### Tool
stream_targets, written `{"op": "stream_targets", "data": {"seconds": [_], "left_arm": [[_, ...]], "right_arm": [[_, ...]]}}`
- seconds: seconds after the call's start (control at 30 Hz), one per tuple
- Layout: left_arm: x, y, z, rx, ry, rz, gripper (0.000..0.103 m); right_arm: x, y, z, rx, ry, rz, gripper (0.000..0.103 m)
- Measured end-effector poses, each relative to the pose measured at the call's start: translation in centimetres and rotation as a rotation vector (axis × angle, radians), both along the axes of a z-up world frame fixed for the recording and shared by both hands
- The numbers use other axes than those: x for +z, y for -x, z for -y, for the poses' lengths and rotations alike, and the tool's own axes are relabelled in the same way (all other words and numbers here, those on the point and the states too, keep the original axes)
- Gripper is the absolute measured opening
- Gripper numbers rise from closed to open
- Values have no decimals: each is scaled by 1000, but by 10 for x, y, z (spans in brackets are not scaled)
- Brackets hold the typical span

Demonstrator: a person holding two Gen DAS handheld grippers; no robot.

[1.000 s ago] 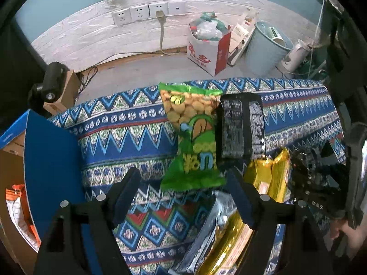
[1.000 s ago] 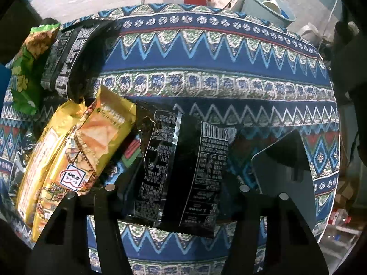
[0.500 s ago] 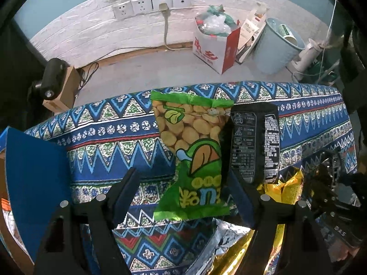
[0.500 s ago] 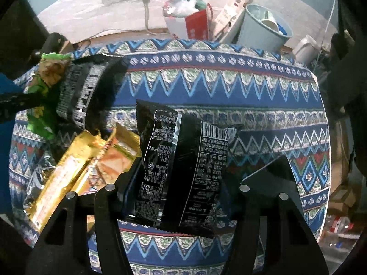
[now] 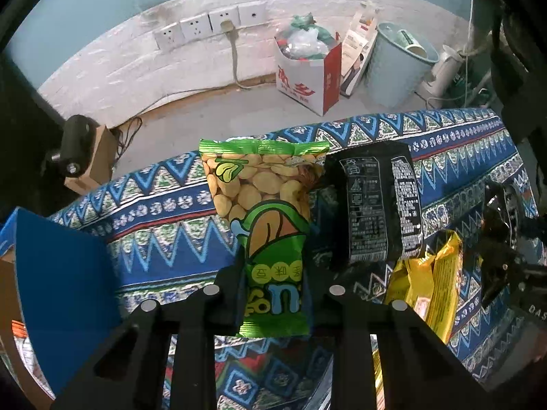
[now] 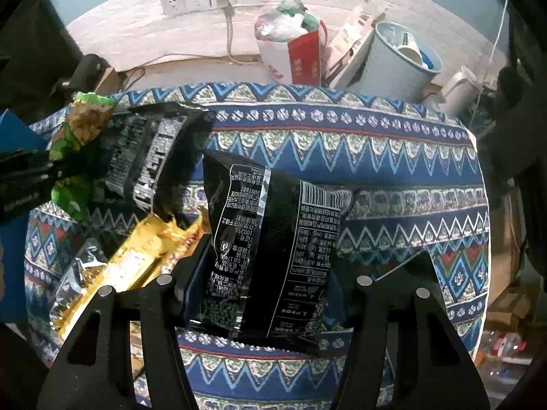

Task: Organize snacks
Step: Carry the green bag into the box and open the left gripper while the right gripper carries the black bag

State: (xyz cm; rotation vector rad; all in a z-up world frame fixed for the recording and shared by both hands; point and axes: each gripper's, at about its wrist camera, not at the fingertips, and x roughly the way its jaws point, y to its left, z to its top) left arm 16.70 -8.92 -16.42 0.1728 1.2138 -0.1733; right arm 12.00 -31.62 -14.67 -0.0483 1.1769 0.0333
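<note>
My left gripper [image 5: 273, 294] is shut on the lower part of a green bean-snack bag [image 5: 266, 218], squeezing it narrow above the patterned cloth. A black packet [image 5: 376, 205] lies just right of it, with gold packets [image 5: 430, 283] below that. My right gripper [image 6: 263, 276] is shut on another black snack packet [image 6: 273, 246] and holds it lifted above the cloth. In the right wrist view the green bag [image 6: 78, 150], the lying black packet [image 6: 147, 157] and the gold packets [image 6: 136, 263] sit at the left.
A blue carton flap [image 5: 65, 294] stands at the left edge of the table. The patterned cloth [image 6: 376, 157] covers the table. On the floor beyond are a red-and-white paper bag [image 5: 304, 75], a pale blue bin [image 5: 400, 65] and wall sockets [image 5: 208, 27].
My left gripper's jaws closed onto the green bag, which had lain between them. My right gripper rose with the black packet, so the cloth looks farther away.
</note>
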Motion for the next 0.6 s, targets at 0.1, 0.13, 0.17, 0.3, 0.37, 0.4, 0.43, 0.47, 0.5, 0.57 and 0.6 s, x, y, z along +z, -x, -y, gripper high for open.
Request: {"op": "stream_targets", "data": {"seconds": [0.1,0.13,0.17,0.3,0.37,0.4,0.43,0.47,0.5,0.57,0.6], "left_arm": [[8,6,-9,11,5,7,26],[11,8,-12,14,7,10,26],[14,10,-15,18,8,15,26],[30,19,-26,31,19,39,26],[36,23,-31,35,26,47,26],[41,27,-35,40,29,53,26],[44,29,-37,42,32,56,26],[47,31,-38,43,36,59,26],[52,35,-41,44,42,64,26],[60,40,-45,48,47,74,26],[64,44,-48,50,52,79,26]], "right_arm": [[5,-4,-6,14,2,13,58],[7,-4,-9,19,3,18,58],[9,-4,-11,24,3,23,58],[21,-2,-22,46,0,48,58],[28,-2,-29,59,-3,62,58],[33,-1,-33,66,-4,72,58],[35,0,-36,70,-5,78,58],[39,0,-40,76,-7,85,58],[43,0,-43,81,-9,93,58],[51,2,-51,93,-14,108,58],[55,2,-55,100,-17,117,58]]}}
